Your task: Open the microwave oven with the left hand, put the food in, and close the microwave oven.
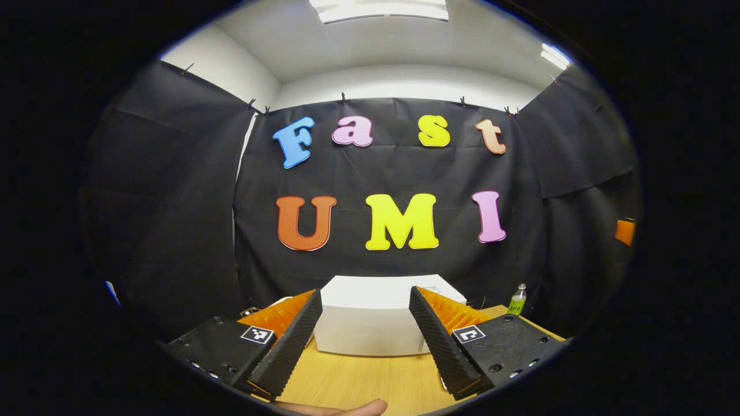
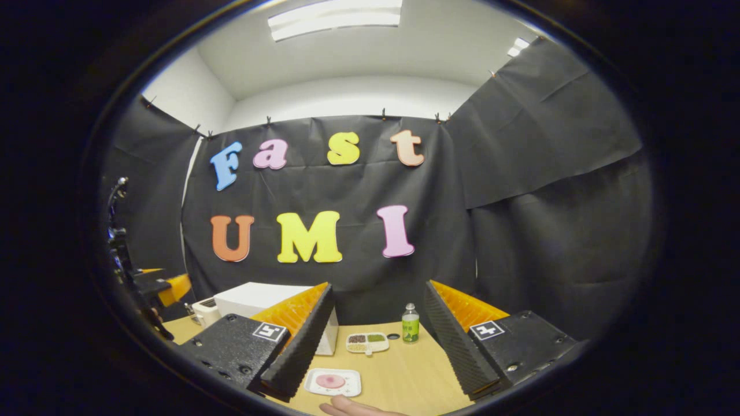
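Tabletop (image 1: 358, 381) of pale wood carries everything the task needs, and by the look of it none of the work has begun. The microwave oven (image 1: 370, 323), a white box, sits near the back of the table just ahead of the left gripper (image 1: 365, 338), whose fingers stand wide apart with nothing between them; I cannot make out the door or handle from this side, but the box looks closed. The right gripper (image 2: 370, 341) is likewise spread wide and holds nothing. Between its fingers, on the near part of the table, lies the food (image 2: 330, 381), a pinkish round on a small white tray, well apart from the oven. Farther back sit a divided dish (image 2: 367, 342) and a small green-labelled bottle (image 2: 410, 326). Opening, loading and closing all appear to remain.
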Action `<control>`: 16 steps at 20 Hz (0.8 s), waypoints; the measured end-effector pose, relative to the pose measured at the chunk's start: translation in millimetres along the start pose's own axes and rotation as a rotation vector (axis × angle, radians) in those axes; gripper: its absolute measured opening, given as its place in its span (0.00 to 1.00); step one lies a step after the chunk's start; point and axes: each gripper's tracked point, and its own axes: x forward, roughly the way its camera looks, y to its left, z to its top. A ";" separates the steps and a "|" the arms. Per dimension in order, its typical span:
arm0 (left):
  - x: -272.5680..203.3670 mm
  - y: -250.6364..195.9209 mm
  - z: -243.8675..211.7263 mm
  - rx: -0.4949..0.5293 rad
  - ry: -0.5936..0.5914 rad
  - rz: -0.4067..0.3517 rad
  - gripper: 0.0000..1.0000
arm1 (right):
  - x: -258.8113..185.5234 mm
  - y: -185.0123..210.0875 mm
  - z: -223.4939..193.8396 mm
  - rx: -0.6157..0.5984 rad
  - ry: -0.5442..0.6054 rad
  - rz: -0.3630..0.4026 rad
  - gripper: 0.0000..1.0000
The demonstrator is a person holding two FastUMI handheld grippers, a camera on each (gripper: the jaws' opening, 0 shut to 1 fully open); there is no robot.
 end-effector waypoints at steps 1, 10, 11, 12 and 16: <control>13.0 -8.2 -10.7 -0.007 0.016 -0.015 0.96 | 1.2 -2.6 0.3 -0.001 -0.004 0.005 1.00; 122.1 -74.8 -126.1 -0.085 0.133 -0.135 0.95 | 11.9 -16.3 -25.2 -0.031 0.015 0.016 1.00; 132.3 -81.0 -138.4 -0.087 0.143 -0.142 0.95 | 14.2 -20.3 -30.1 -0.033 0.021 0.012 1.00; 141.9 -87.6 -147.8 -0.085 0.146 -0.148 0.95 | 15.6 -23.0 -32.3 -0.034 0.023 0.010 0.90; 172.2 -116.9 -194.3 -0.076 0.191 -0.185 0.95 | 22.3 -32.3 -45.3 -0.041 0.035 0.021 1.00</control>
